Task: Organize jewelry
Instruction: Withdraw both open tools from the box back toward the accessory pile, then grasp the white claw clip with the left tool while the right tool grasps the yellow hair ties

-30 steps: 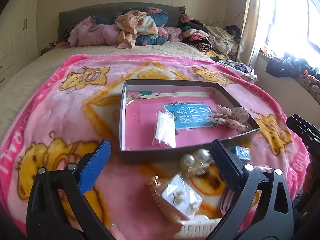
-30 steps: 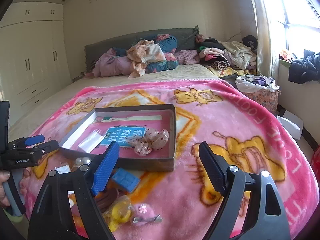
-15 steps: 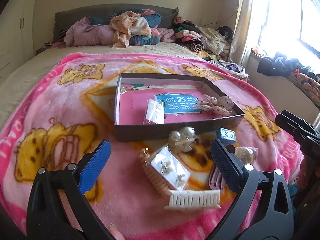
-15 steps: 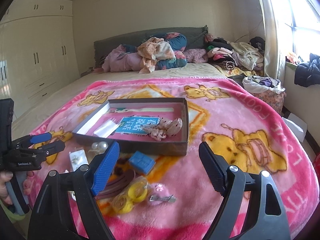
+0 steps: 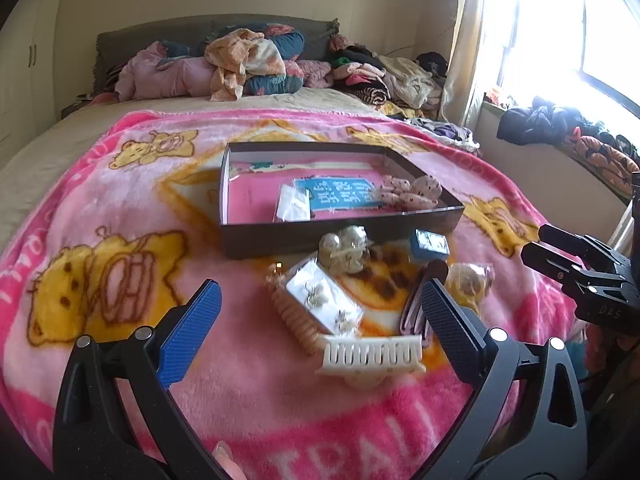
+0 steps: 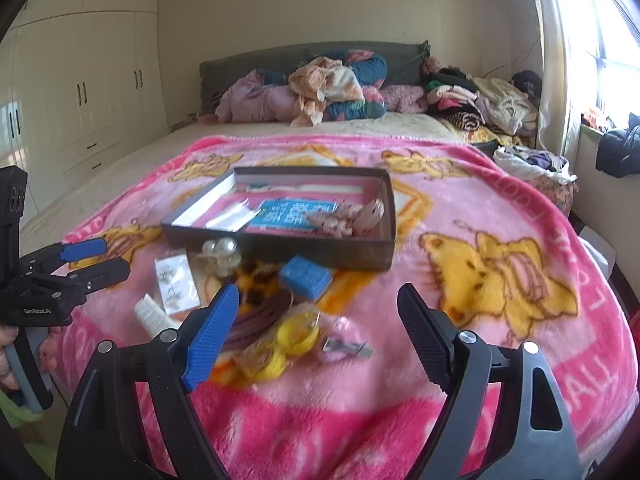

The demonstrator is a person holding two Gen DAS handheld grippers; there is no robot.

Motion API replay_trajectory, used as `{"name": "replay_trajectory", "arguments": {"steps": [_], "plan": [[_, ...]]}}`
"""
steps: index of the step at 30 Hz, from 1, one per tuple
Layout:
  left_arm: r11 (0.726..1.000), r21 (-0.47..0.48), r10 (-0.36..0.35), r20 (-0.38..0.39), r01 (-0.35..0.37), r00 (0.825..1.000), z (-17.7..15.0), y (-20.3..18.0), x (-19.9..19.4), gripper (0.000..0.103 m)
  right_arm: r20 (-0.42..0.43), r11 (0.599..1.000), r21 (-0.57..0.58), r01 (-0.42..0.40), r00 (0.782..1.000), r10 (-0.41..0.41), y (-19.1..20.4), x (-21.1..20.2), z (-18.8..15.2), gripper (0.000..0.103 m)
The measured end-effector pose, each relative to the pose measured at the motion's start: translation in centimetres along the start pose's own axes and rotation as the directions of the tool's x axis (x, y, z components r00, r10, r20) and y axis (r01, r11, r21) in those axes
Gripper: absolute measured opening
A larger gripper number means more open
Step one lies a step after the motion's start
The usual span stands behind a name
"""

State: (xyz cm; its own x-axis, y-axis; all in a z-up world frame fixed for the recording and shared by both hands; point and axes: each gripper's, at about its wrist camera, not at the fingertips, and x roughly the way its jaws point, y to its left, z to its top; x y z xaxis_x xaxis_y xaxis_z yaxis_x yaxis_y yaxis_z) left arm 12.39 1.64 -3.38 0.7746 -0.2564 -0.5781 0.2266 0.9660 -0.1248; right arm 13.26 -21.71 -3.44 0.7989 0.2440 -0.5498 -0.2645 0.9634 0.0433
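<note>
I have both sets of fingers spread wide and holding nothing, left gripper (image 5: 320, 326) tilted down over the white comb (image 5: 372, 356) and earring card (image 5: 322, 300), right gripper (image 6: 316, 330) over the yellow pieces (image 6: 282, 344) beside the box (image 6: 280, 250) on the bed's pink blanket (image 6: 500, 220).

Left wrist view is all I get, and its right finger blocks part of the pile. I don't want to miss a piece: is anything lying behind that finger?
Observer: Yes. A silver hair clip lies on the blanket, just right of a bag of yellow pieces.
Operator: Is the right hand-held gripper carrying anything?
Observer: No. The right hand-held gripper is open with nothing between its fingers, and it hovers over the blanket near that clip.
</note>
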Motion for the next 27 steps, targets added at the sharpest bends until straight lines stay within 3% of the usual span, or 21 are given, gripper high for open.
{"name": "replay_trajectory", "arguments": {"steps": [13,27], "plan": [[0.999,0.01,-0.034,-0.052,0.035,0.998,-2.7,-0.2,0.4,0.091,-0.117,0.997,0.047,-0.055,0.991,0.06,0.7,1.6,-2.1,0.079],[0.995,0.035,-0.086,-0.109,0.091,0.99,-4.3,-1.6,2.5,0.091,-0.27,0.985,0.134,-0.112,0.952,0.145,1.2,6.1,-3.3,0.048]]}}
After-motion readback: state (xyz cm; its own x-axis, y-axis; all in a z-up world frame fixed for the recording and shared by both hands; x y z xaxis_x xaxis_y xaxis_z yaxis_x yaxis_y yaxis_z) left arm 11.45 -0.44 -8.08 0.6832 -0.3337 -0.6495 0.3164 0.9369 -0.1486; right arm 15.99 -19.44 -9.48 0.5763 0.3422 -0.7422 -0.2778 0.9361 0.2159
